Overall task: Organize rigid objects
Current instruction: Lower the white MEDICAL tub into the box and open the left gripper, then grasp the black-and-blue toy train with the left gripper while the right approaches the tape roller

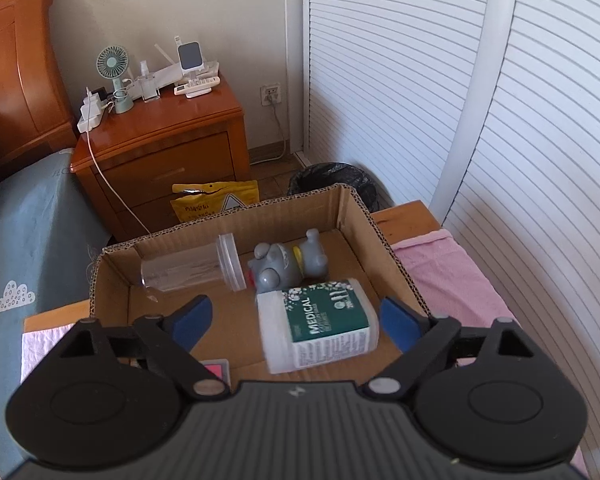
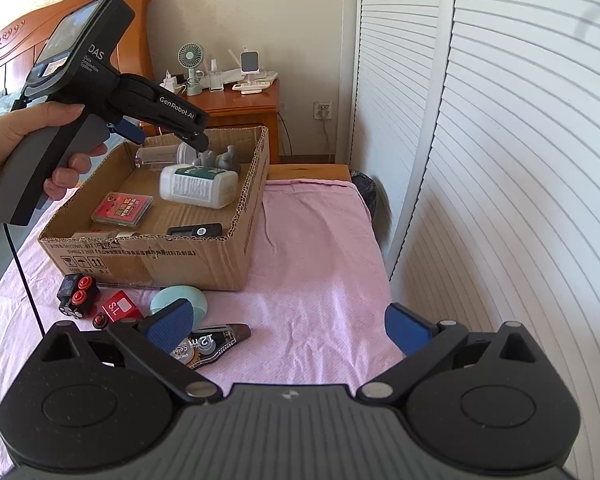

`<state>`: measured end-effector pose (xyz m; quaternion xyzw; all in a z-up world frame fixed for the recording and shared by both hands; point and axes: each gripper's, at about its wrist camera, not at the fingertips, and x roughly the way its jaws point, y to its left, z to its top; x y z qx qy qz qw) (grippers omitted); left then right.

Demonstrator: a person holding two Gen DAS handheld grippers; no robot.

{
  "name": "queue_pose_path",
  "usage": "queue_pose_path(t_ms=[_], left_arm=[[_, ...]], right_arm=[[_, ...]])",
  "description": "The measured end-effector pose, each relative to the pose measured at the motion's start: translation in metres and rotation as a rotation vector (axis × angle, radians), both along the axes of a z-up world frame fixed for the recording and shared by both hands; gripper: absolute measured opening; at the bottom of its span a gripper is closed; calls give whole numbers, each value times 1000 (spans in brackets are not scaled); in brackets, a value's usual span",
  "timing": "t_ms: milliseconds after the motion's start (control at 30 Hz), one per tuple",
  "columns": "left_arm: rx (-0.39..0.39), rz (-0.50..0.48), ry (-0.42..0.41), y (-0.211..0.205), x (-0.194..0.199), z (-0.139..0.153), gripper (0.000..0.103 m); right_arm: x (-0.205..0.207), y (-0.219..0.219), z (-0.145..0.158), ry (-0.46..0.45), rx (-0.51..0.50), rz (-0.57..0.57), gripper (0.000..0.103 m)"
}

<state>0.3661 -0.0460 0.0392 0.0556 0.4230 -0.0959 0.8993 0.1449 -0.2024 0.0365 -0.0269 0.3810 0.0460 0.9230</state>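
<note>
Left gripper (image 1: 292,318) released over bottle (image 1: 320,326) in box (image 1: 384,236); right gripper (image 2: 290,330) released, empty; risk: bottle rolls onto toy (image 1: 286,266)

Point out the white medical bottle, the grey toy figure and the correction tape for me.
White bottle (image 1: 320,326): left wrist view, on its green label.
Grey toy figure (image 1: 286,266): left wrist view, on its body.
Correction tape (image 2: 216,342): right wrist view, on its clear casing.
</note>
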Motion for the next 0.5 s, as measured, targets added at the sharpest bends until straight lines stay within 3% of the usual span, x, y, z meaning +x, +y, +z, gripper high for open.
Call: queue_pose_path(t_ms=[267,500], left_arm=[[37,-17,-8,21,-42,19,100],[77,-9,-23,42,-93,23,101]], right_arm=[[-9,12,6,-10,7,22,103],[-24,29,4,1,12,67,103]])
